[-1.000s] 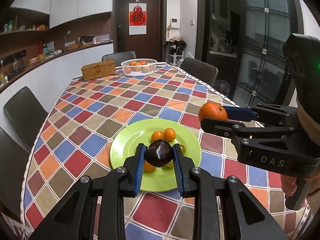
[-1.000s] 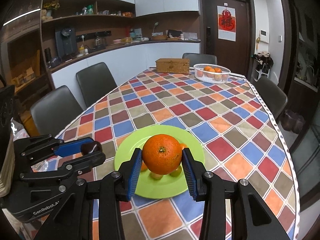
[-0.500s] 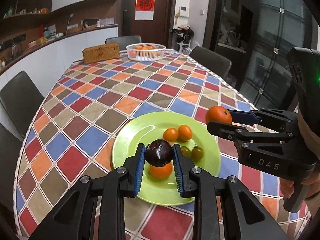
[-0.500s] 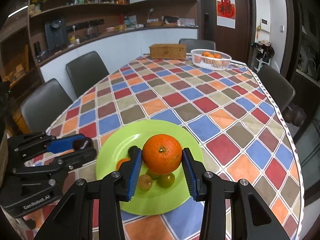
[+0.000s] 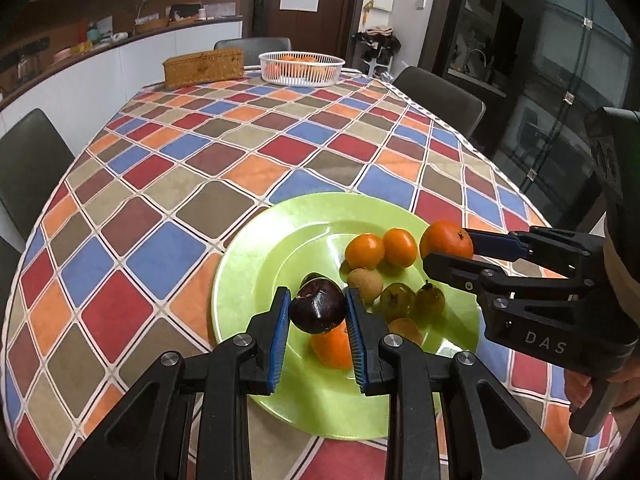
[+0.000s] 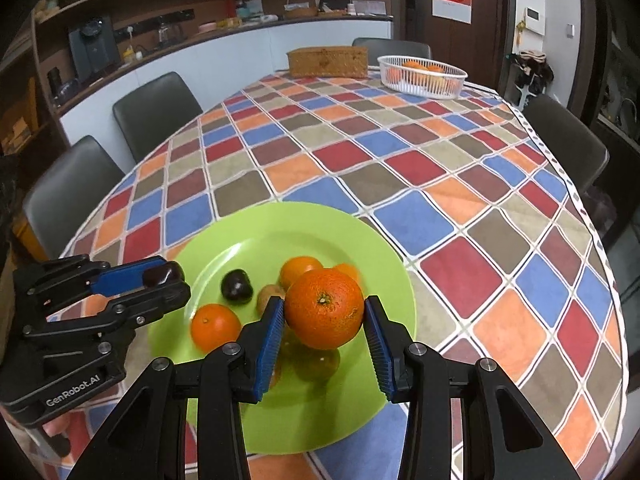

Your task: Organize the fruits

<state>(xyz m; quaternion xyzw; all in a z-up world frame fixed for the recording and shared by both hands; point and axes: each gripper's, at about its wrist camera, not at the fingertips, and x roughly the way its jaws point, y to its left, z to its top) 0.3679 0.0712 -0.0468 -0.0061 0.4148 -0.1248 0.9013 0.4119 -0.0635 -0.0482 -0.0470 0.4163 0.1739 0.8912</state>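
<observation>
My left gripper (image 5: pixel 317 300) is shut on a dark purple plum (image 5: pixel 318 309) and hovers low over the near side of the lime-green plate (image 5: pixel 256 264). My right gripper (image 6: pixel 324 316) is shut on a large orange (image 6: pixel 324 314) above the plate's (image 6: pixel 320 224) right half. The plate carries small oranges (image 5: pixel 364 251), a brownish fruit (image 5: pixel 363 283), two greenish fruits (image 5: pixel 396 298), another orange (image 6: pixel 215 327) and a second dark plum (image 6: pixel 237 286). Each gripper also shows in the other's view: the right gripper (image 5: pixel 450 250) with its orange (image 5: pixel 446 240), the left gripper (image 6: pixel 170 280) with its plum (image 6: pixel 160 274).
A white basket (image 5: pixel 301 68) with oranges and a woven box (image 5: pixel 203 67) stand at the table's far end. Dark chairs (image 6: pixel 156 108) line both sides of the checked tablecloth (image 5: pixel 224 152). A hand (image 5: pixel 580 392) grips the right handle near the table's right edge.
Both grippers have come forward and down toward the plate, which now looks bigger and nearer. The plum and the orange stay clamped as before.
</observation>
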